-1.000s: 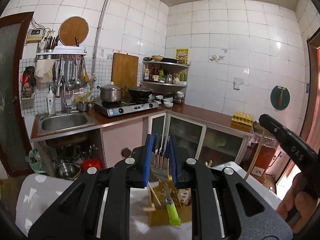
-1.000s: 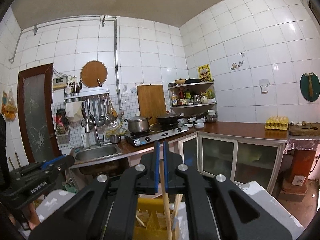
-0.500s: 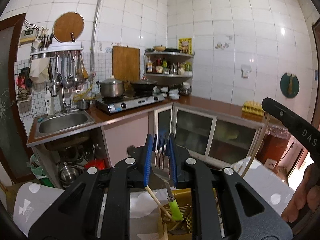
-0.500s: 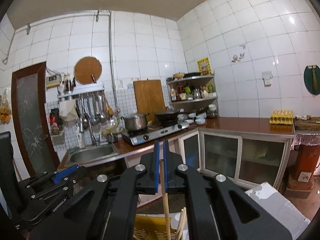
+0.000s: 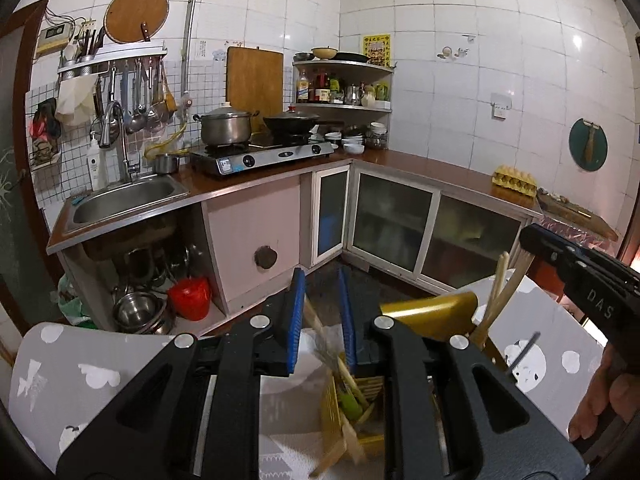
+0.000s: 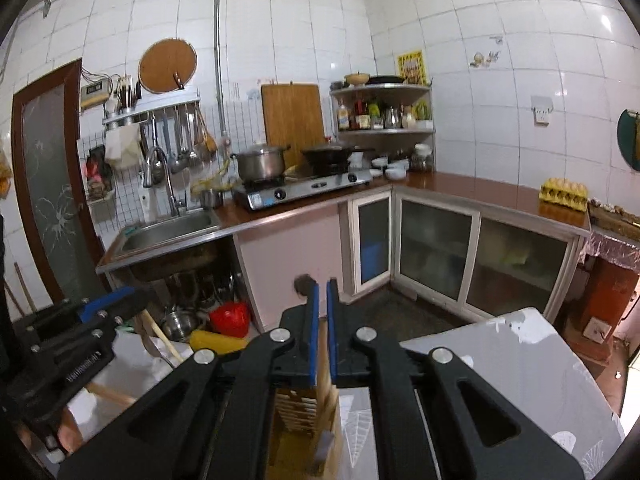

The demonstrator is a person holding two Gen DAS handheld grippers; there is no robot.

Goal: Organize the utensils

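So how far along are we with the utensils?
Wooden sticks already lean in the yellow slotted holder. In hand: the left gripper grips the green-handled metal fork, handle down in the holder; the right gripper pinches pale wooden chopsticks. Left: release both.

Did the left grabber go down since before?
Yes. The left gripper sank toward the yellow basket; in its view the sink and counter sit higher than earlier.
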